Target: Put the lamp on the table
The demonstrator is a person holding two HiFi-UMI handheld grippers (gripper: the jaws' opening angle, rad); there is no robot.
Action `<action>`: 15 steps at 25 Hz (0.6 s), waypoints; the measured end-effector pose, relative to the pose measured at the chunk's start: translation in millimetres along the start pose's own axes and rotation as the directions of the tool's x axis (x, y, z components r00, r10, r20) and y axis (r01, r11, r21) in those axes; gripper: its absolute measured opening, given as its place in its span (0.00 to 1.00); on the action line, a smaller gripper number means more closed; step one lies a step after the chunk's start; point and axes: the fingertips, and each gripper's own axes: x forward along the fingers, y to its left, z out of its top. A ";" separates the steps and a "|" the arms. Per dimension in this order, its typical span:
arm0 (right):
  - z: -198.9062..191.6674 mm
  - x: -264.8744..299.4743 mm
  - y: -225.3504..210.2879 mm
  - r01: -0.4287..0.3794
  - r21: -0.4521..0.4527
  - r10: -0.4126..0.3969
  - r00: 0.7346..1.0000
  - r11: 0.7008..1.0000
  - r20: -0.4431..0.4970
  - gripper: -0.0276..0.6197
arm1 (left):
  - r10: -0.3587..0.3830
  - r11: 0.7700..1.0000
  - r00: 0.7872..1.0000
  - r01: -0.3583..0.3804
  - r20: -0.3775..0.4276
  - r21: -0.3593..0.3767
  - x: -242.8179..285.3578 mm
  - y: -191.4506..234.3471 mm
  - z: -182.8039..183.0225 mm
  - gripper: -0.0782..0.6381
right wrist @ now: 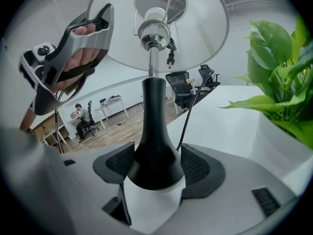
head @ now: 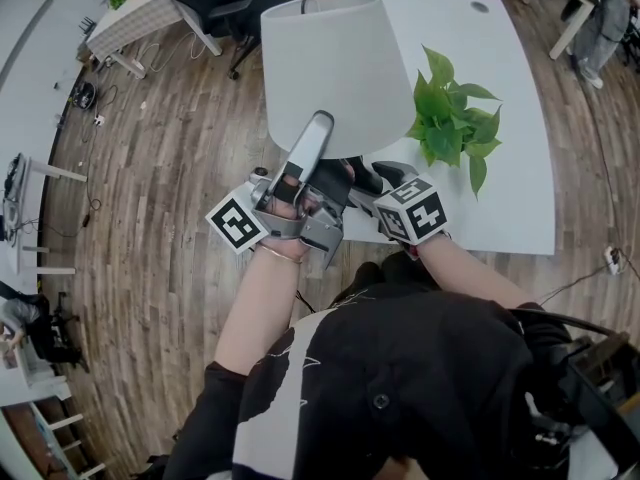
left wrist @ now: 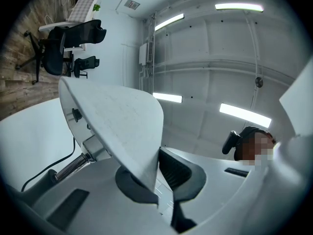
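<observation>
With left claw (left wrist: 159,173), pinches lampshade (left wrist: 117,116) rim tight; with right claw (right wrist: 156,165), clamps black lamp base (right wrist: 155,148). Holds lamp (head: 330,78) upright at worktop (head: 450,28) near edge, beside potted plant (head: 450,118). Cannot confirm base resting on worktop. Judges placement nearly complete; leaves set-down check and release outstanding.

Bright, even indoor light from ceiling light strips (left wrist: 239,7), soft shadows, strong fisheye curvature, dark vignetted corners.
</observation>
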 end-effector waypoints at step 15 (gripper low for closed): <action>-8.4 2.0 -0.3 -0.013 0.008 0.013 1.000 1.000 -0.024 0.51 | 0.033 0.999 0.999 -0.033 0.001 -0.008 -0.2 12.0 -2.7 0.13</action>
